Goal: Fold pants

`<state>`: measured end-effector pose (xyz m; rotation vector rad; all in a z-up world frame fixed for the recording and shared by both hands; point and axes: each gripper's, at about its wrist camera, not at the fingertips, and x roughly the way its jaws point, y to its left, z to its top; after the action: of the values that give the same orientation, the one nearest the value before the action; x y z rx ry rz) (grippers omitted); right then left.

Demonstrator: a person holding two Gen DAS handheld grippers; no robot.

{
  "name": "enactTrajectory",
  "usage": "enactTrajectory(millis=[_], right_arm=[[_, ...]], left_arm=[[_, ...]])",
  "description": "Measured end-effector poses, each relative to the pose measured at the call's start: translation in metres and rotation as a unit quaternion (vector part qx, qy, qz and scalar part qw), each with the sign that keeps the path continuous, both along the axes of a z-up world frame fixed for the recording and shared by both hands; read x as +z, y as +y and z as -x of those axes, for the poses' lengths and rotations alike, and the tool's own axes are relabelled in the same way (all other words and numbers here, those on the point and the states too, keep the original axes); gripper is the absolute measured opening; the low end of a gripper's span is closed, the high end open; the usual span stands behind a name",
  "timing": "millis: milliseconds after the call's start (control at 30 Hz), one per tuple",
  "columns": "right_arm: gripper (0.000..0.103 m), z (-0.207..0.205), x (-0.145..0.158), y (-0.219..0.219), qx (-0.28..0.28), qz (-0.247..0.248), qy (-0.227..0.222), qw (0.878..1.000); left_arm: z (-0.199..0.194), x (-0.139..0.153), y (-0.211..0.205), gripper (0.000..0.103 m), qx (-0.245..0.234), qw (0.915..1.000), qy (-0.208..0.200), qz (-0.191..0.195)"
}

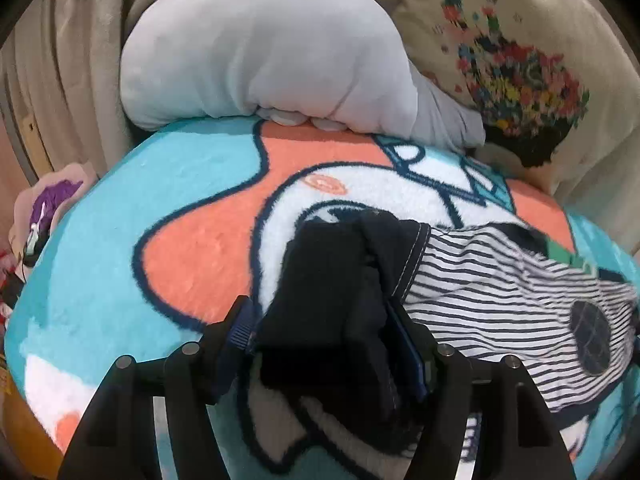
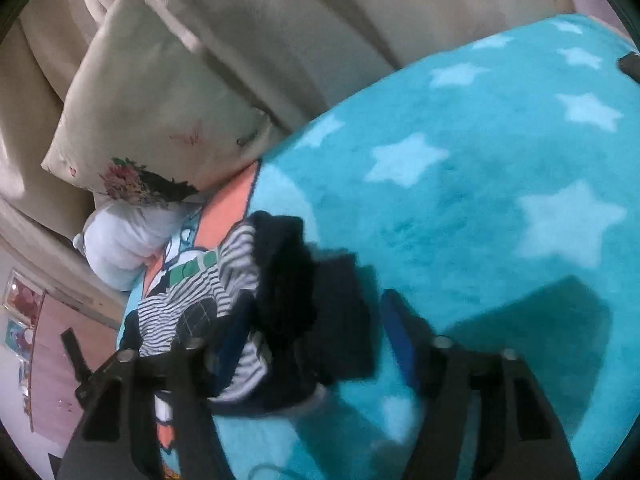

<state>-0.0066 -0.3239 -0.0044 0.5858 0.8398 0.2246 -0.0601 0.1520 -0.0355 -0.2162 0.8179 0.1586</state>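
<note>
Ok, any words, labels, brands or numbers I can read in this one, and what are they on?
No text can be read in either view.
Blanket: large navy letter-like outlines near its far edge, not legible as a word.
Cream pillow: small dark mark near its lower corner, too blurred to read.

The dark pants [image 1: 332, 312] fill the gap of the left tool [image 1: 328, 344], so whether its pads press the cloth cannot be told. In the right wrist view motion blur smears the pants' edges, hiding the right tool's [image 2: 316, 344] left finger tip.
</note>
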Motion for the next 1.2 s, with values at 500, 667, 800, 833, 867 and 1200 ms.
enactTrajectory(millis=[500, 667, 800, 833, 867, 1200], right_arm=[[0.004, -0.013, 0.024, -0.028, -0.034, 0.041, -0.007, 0.999], [0.006, 0.011, 0.046, -0.021, -0.047, 0.073, -0.057, 0.995], [0.023, 0.024, 0.059, -0.013, -0.051, 0.088, -0.078, 0.992], [0.024, 0.026, 0.061, -0.008, -0.048, 0.093, -0.080, 0.991], [0.024, 0.026, 0.062, -0.004, -0.044, 0.092, -0.081, 0.991], [0.039, 0.000, 0.035, 0.065, 0.067, 0.035, -0.059, 0.995]], left_arm=[[0.000, 0.026, -0.003, 0.071, 0.023, 0.9997, 0.005, -0.006], [-0.013, -0.002, -0.011, 0.065, 0.021, 0.9971, 0.070, -0.021], [0.001, -0.003, -0.015, 0.064, 0.008, 0.9963, 0.074, -0.042], [0.004, -0.003, -0.014, 0.065, 0.006, 0.9964, 0.074, -0.041], [0.006, -0.002, -0.014, 0.065, 0.003, 0.9965, 0.074, -0.040], [0.035, 0.056, -0.035, 0.067, -0.090, 0.9957, 0.024, 0.001]])
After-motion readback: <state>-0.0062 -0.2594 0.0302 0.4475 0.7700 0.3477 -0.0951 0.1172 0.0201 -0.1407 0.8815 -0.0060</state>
